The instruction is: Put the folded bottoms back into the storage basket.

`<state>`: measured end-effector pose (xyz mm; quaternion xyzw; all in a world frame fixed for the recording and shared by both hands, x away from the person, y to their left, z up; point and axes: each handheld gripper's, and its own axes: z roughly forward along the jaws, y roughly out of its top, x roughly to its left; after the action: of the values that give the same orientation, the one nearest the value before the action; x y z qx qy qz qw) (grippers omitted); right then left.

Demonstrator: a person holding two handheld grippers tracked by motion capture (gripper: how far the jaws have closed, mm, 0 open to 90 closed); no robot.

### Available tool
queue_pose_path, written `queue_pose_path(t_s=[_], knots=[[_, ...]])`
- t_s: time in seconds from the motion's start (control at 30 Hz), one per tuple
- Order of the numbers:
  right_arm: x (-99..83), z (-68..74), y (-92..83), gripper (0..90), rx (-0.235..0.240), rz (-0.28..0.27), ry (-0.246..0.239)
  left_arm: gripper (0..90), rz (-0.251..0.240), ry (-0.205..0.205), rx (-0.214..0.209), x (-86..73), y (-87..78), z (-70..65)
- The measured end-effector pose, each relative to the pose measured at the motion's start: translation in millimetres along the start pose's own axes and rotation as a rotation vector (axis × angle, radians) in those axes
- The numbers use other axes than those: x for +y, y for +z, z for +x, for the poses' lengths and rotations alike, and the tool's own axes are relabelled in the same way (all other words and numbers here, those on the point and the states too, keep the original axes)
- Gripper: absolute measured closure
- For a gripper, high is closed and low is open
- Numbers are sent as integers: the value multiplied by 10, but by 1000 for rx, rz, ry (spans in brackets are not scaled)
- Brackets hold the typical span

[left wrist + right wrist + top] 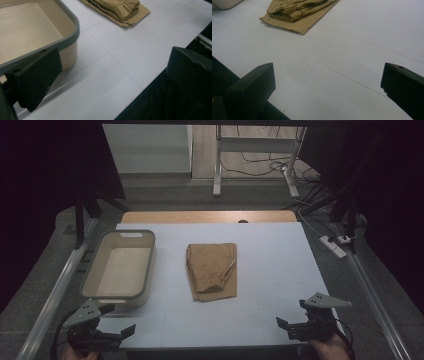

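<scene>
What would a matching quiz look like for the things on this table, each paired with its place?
Things:
1. bin
2. shorts
3. left tongs
4. right tongs

Places:
A. near right corner of the table
B. middle of the table, folded
C. left side of the table, empty
D. near left corner, just in front of the bin

Pairs: 1-C, 2-B, 3-D, 4-A
</scene>
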<state>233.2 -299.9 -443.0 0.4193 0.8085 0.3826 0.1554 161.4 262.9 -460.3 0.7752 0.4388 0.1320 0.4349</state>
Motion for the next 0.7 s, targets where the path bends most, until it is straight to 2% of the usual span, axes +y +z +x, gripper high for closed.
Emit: queue_pose_path(t_s=[0.1, 0.17, 0.3, 0.6, 0.7], knots=[[1, 2, 4, 0, -1, 4, -2, 0, -2, 8, -33, 25, 24, 0], [3, 5, 6, 0, -4, 8, -6, 0, 7, 31, -46, 52, 53, -16], [4, 11, 12, 0, -5, 12, -12, 0, 15, 73, -62, 101, 112, -55], [6, 17, 16, 0, -3, 17, -20, 0, -13, 111, -81, 169, 222, -84], [6, 21, 17, 0, -4, 17, -23, 0, -1, 130, -87, 205, 269, -87]])
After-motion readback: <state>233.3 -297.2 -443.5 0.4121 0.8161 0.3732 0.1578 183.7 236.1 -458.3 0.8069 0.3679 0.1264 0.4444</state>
